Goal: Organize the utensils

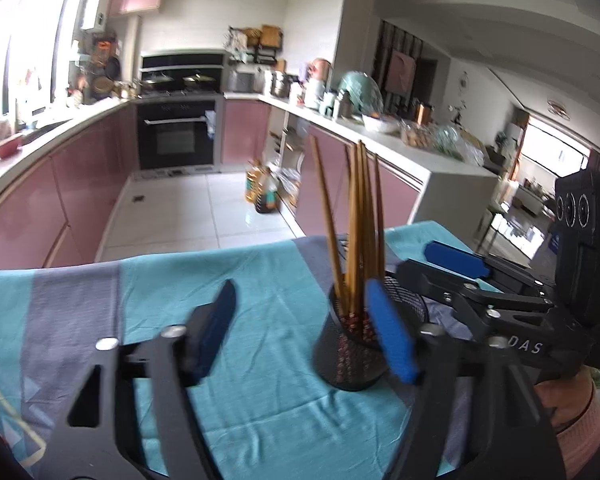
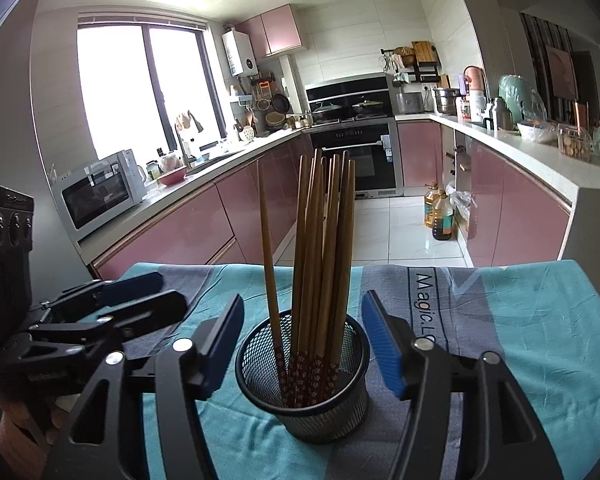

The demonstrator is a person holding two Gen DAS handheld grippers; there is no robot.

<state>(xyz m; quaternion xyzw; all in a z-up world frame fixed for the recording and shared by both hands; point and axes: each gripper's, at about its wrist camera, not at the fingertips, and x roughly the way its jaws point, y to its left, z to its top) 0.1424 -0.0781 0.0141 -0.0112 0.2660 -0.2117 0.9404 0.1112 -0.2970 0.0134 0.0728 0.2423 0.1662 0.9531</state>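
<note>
A black mesh cup [image 2: 304, 408] stands upright on the teal and grey tablecloth [image 2: 520, 320]. Several wooden chopsticks [image 2: 320, 248] stand in it, red patterned ends down. My right gripper [image 2: 304, 344] is open. Its blue pads [image 2: 384, 344] flank the cup's rim on both sides without pressing on it. In the left wrist view the cup [image 1: 348, 360] sits just behind my left gripper's right pad [image 1: 388, 336], outside the jaws. My left gripper [image 1: 302, 336] is open over bare cloth [image 1: 260, 280]. The right gripper [image 1: 420, 264] comes in from the right, and the left gripper [image 2: 156, 292] shows at the left.
The table's far edge drops to a white tiled kitchen floor with oil bottles [image 2: 440, 212]. Pink cabinets and a dark oven [image 2: 356, 156] line the walls. A microwave [image 2: 100, 192] sits on the left counter. A hand in a pink sleeve [image 1: 580, 420] holds the right gripper.
</note>
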